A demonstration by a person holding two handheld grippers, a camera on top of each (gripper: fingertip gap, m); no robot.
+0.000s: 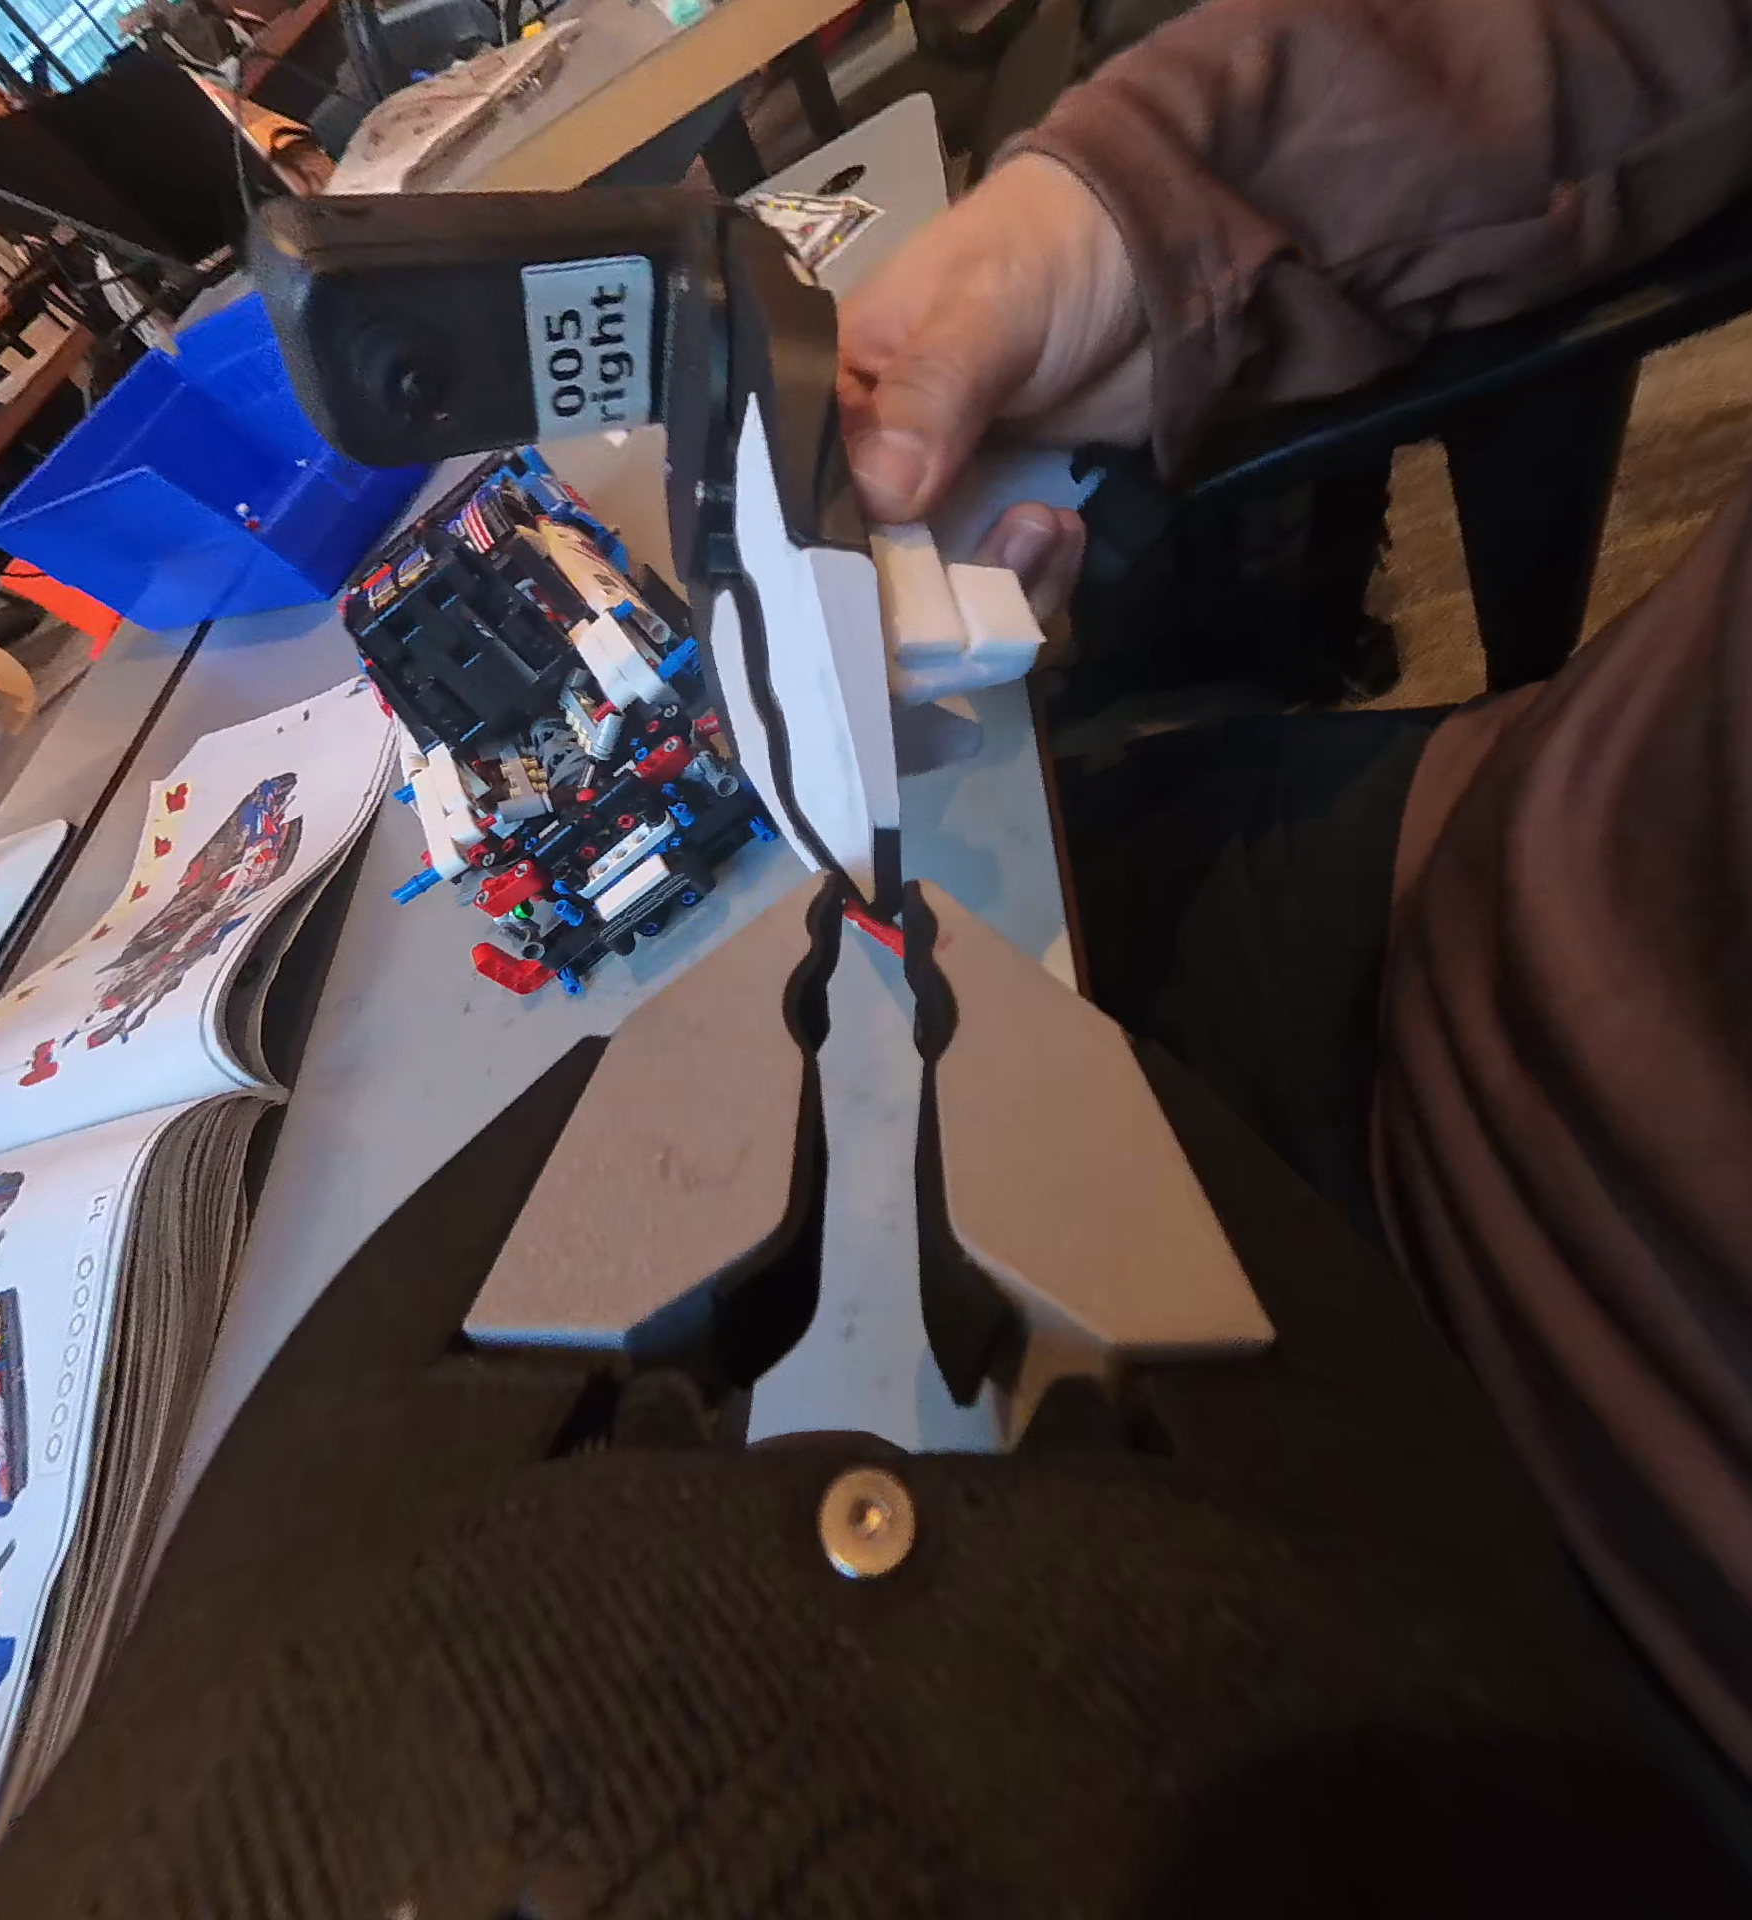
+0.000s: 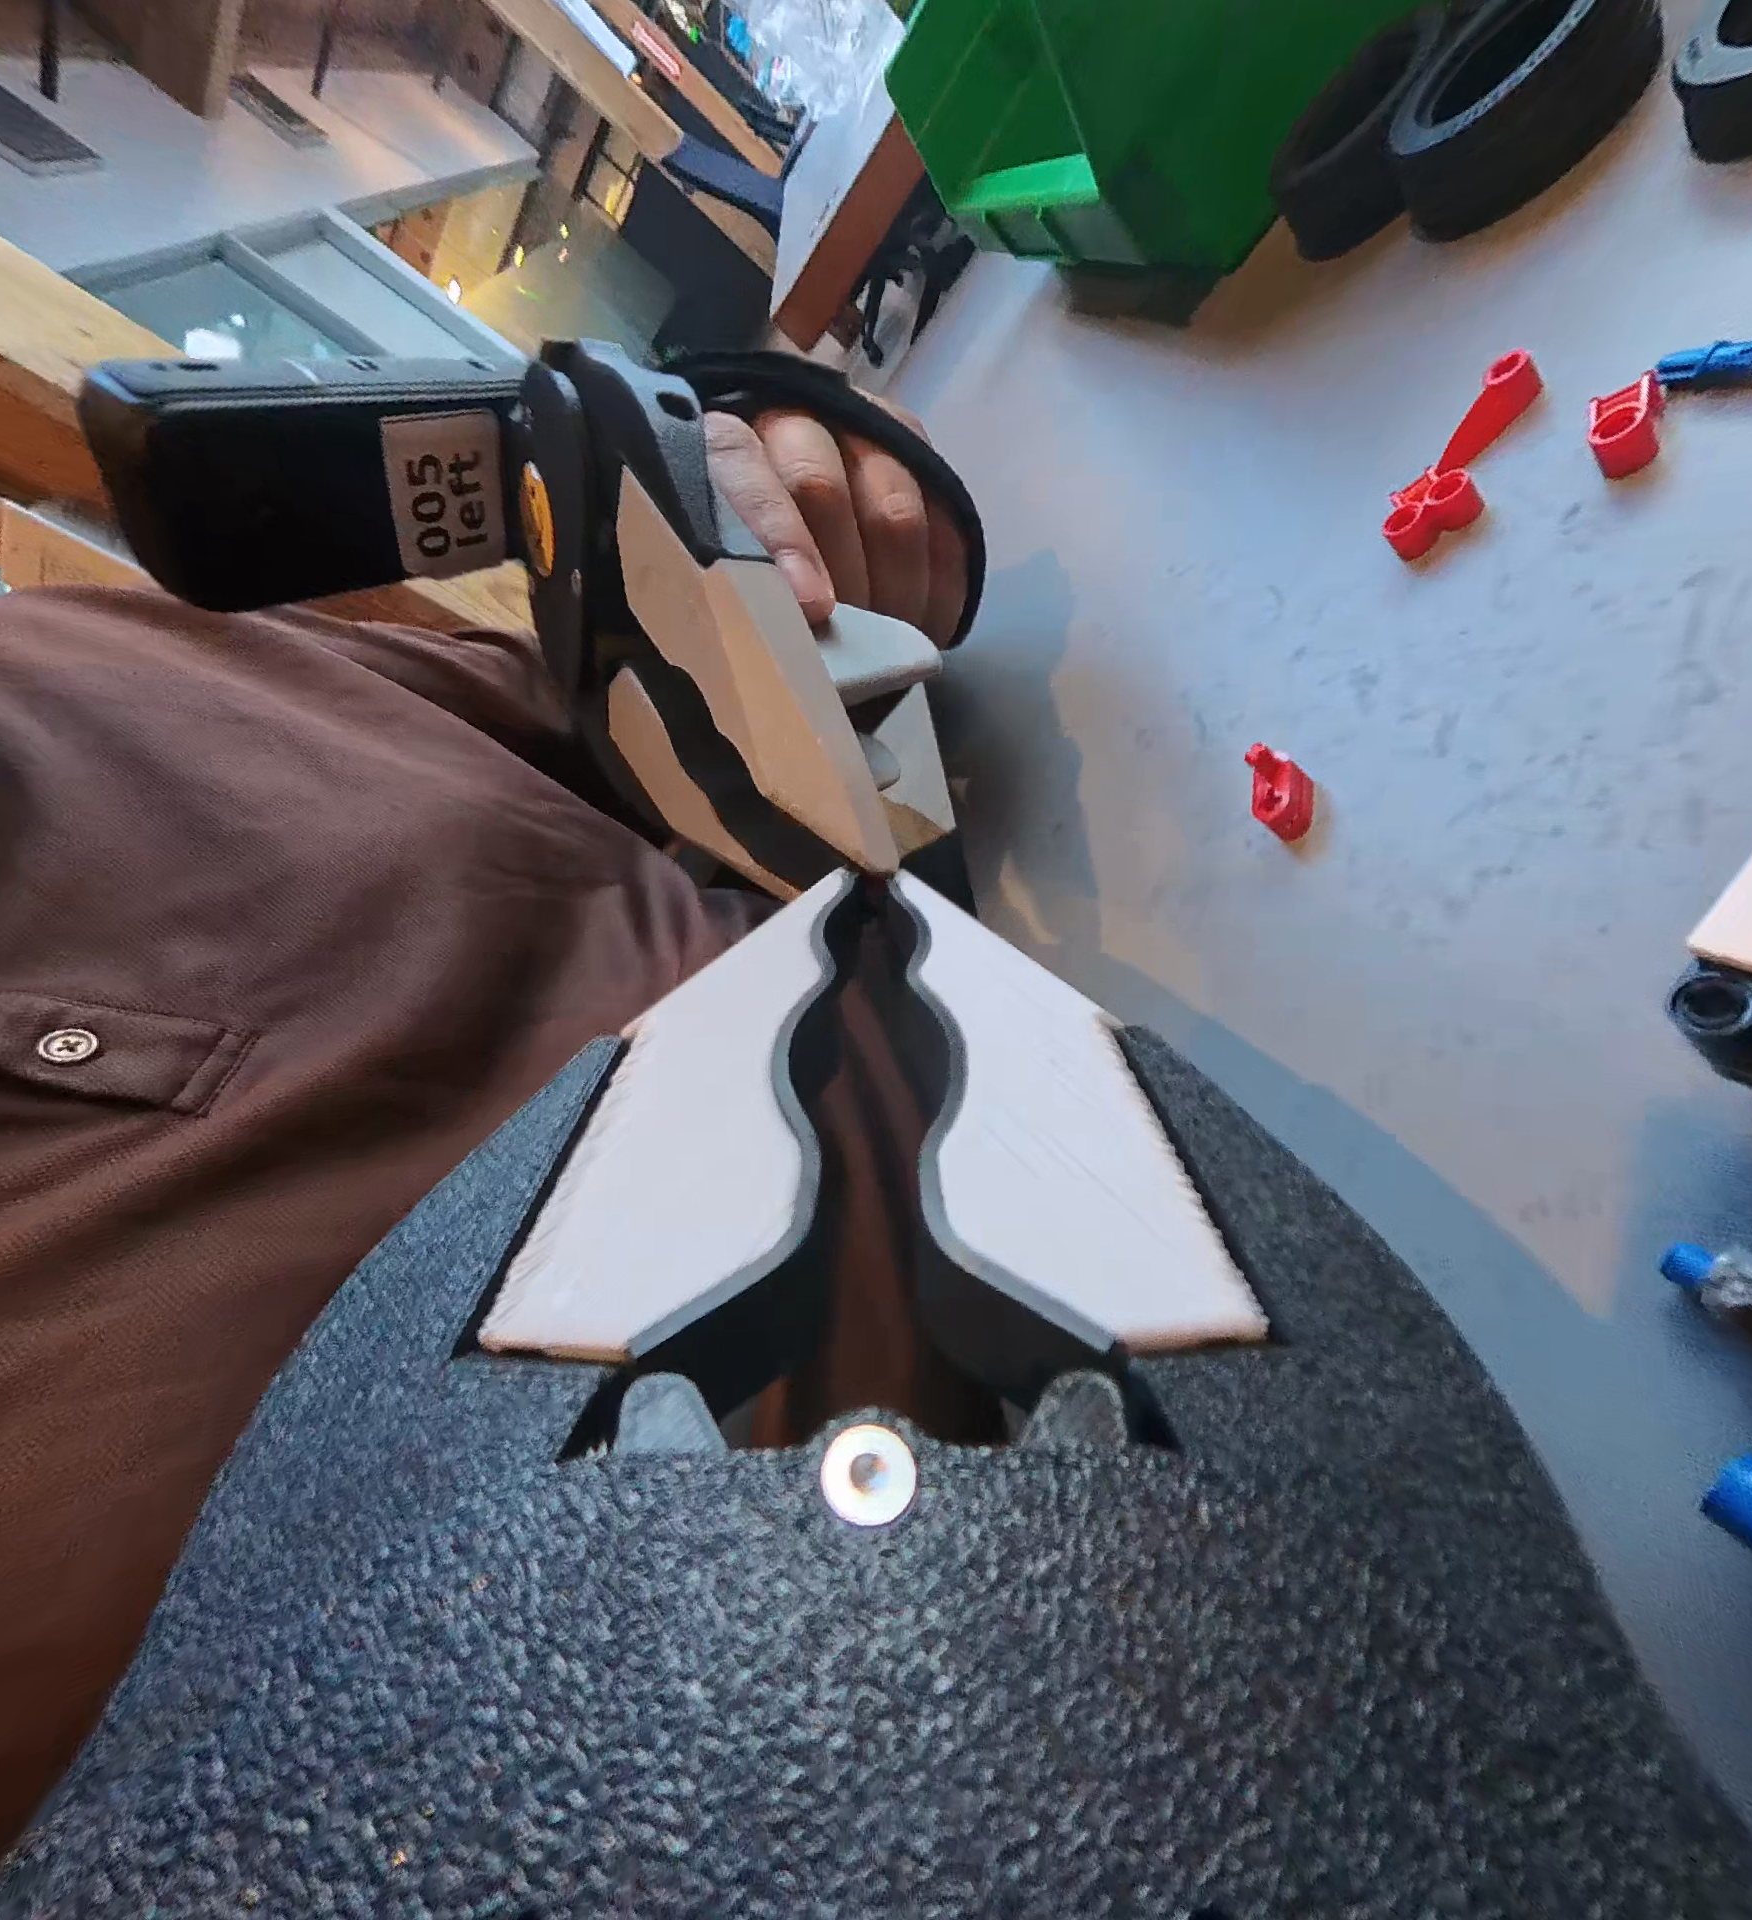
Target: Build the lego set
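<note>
Dim, soft indoor light; faint shadows on the surface [image 2: 1474,727]; strong fisheye bending at edges; slight motion blur, backgrounds soft.

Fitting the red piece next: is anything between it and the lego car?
Nothing visible does. The left gripper holds the red piece, the right gripper meets it there, and the lego car stands just beyond.

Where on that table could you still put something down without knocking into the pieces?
Bare grey table lies between the lone red piece and the red pieces farther off. Another free strip runs between the open booklet and the half-built car. It is crowded near the tyres and green bin.
</note>
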